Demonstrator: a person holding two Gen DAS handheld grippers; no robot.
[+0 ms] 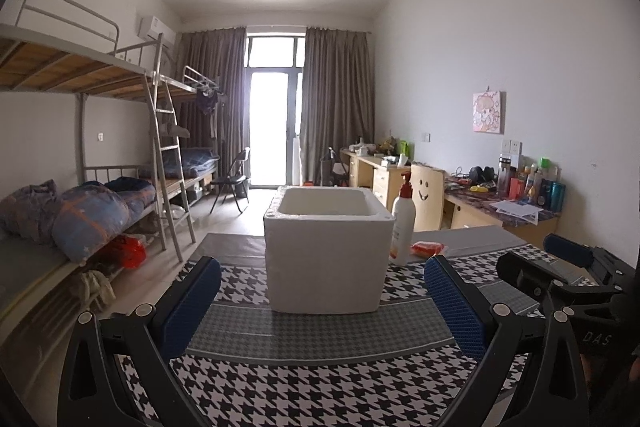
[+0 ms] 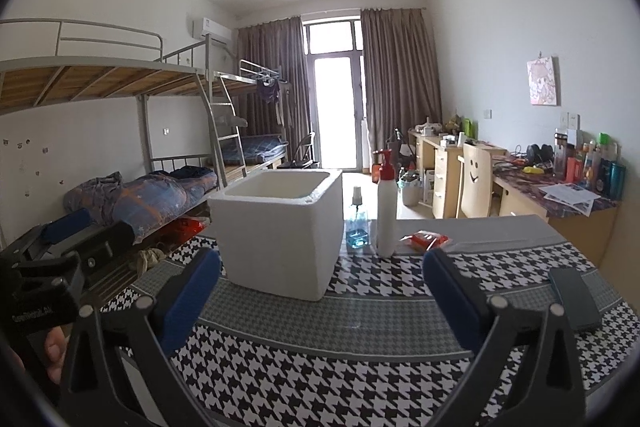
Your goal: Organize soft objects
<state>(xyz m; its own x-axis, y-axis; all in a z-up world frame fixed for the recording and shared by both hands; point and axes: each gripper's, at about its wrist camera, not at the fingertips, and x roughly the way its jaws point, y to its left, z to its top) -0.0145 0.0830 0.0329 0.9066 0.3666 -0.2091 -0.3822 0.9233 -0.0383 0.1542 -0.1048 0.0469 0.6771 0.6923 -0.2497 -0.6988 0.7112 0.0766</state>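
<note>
Foam, white and stiff-walled, the box (image 1: 326, 247) fills the middle of the left wrist view on the houndstooth table (image 1: 320, 387); the left gripper (image 1: 322, 301) has its fingers wide apart, empty. Right wrist view: the red soft packet (image 2: 426, 239) lies centre-right behind the pump bottle (image 2: 387, 205), likely light and squashy, best pinched across its middle. The right gripper (image 2: 322, 297) is spread, holding nothing.

We read "DAS" on the black body of the right tongs (image 1: 520, 259), seen from the left wrist view. Small white lettering on the left tongs (image 2: 64, 227) body is too blurred to read.
</note>
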